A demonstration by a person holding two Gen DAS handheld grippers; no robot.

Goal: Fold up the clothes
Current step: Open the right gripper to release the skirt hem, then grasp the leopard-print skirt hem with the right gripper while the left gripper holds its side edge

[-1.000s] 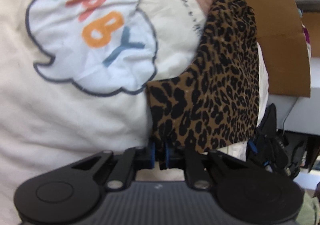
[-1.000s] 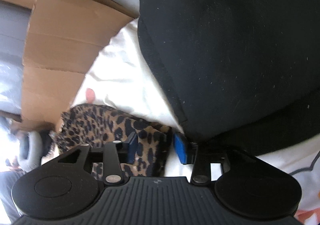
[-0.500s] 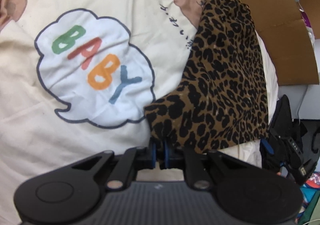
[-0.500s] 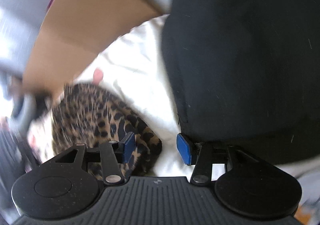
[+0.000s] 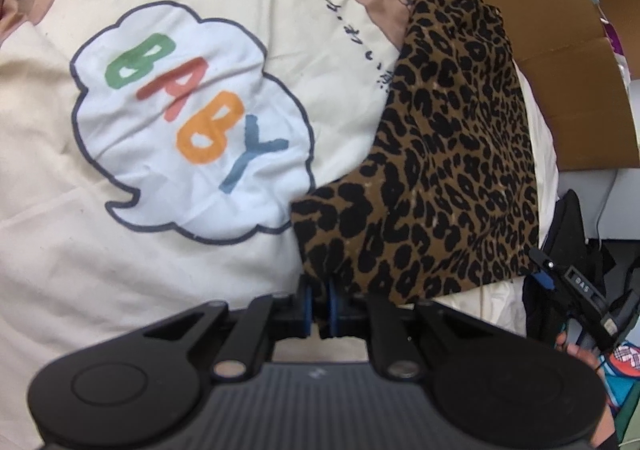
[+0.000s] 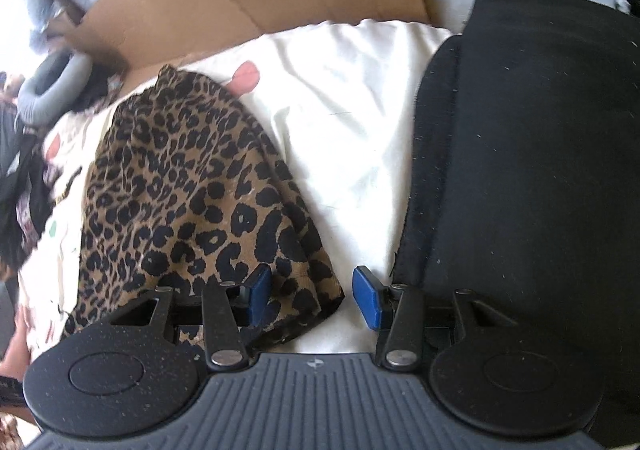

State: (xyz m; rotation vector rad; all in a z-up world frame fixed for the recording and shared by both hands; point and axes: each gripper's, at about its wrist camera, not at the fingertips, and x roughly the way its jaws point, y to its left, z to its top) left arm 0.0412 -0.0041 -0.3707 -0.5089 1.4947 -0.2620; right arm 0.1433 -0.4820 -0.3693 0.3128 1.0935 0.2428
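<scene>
The leopard-print garment (image 5: 452, 169) lies on the cream printed bedsheet (image 5: 100, 250), just beside the "BABY" speech bubble (image 5: 188, 121), on the side toward the cardboard sheet (image 5: 552, 49); the left gripper (image 5: 319, 300) has its blue pads pressed together on the garment's near corner; the right gripper (image 6: 311, 292) stands spread, one pad over the cloth's other near corner and one over bare sheet, gripping nothing, with the black garment (image 6: 540, 169) just beside it, on the far side from the bubble

Risks, as I judge them: the left pinch takes only a small bite of thin cloth, so a pull could slip the corner free; the right claw, closing where it stands, could catch the bedsheet along with the leopard corner and drag both; lifted by one corner only, the piece would hang skewed and fold crooked; the black garment close by could get snagged

Count: two grippers; one leopard-print garment; one black garment; one bedsheet; one bubble; cardboard, one run as far as I can tell
</scene>
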